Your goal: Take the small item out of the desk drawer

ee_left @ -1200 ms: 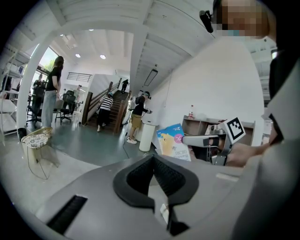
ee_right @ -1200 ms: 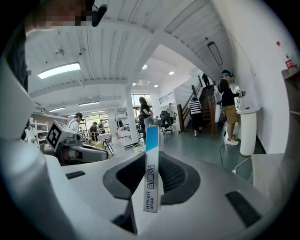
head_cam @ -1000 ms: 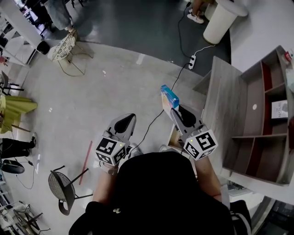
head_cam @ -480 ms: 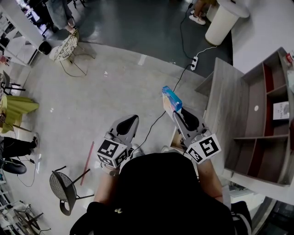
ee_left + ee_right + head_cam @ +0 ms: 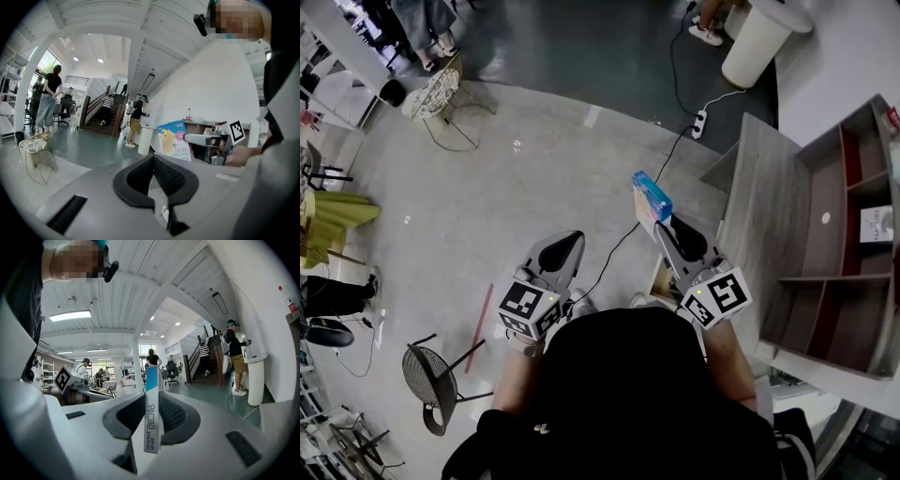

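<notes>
A small flat blue-and-white box [image 5: 649,196] is clamped edge-on between the jaws of my right gripper [image 5: 662,225], held in the air left of the grey wooden desk [image 5: 766,220]. In the right gripper view the box [image 5: 151,420] stands upright between the pads, right gripper [image 5: 151,401] shut on it. My left gripper [image 5: 562,247] hovers over the floor to the left, jaws together and empty. In the left gripper view, the left gripper [image 5: 154,163] has the box [image 5: 174,139] ahead to the right. A pale wooden edge [image 5: 660,278] shows under the right gripper; I cannot tell whether it is the drawer.
The desk carries open shelves [image 5: 848,244] with a book [image 5: 878,225]. A power strip [image 5: 701,123] and its black cable cross the floor ahead. A white round bin [image 5: 755,42] stands far right, a wire chair [image 5: 429,375] near left, a wire basket [image 5: 432,91] far left. People stand at the back.
</notes>
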The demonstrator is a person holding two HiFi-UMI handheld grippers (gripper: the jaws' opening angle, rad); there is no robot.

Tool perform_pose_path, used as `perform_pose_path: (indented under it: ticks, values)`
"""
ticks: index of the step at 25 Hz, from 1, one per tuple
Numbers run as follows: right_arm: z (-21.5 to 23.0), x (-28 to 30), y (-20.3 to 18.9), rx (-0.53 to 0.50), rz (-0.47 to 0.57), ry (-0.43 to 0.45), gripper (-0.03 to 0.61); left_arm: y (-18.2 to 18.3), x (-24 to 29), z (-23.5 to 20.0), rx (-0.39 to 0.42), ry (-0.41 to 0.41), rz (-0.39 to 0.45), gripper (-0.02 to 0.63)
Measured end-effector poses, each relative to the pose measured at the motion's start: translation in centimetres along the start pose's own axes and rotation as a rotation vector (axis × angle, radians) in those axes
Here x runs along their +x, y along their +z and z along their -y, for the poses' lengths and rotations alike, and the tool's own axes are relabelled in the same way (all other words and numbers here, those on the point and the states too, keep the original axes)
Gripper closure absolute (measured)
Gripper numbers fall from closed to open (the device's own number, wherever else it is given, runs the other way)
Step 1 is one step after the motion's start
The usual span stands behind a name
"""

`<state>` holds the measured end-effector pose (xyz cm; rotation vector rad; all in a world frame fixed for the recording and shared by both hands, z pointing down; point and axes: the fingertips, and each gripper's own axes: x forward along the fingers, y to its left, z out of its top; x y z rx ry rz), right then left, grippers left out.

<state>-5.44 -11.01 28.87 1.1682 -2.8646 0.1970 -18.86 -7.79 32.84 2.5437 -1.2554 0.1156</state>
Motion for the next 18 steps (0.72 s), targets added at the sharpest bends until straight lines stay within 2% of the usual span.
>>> perform_pose_path:
  ticks: [18]
  values:
    - [-0.45, -0.64, -0.46, 0.006, -0.008, -0.008, 0.5, -0.47, -0.7, 0.54, -0.01, 0.007, -0.002, 0.606]
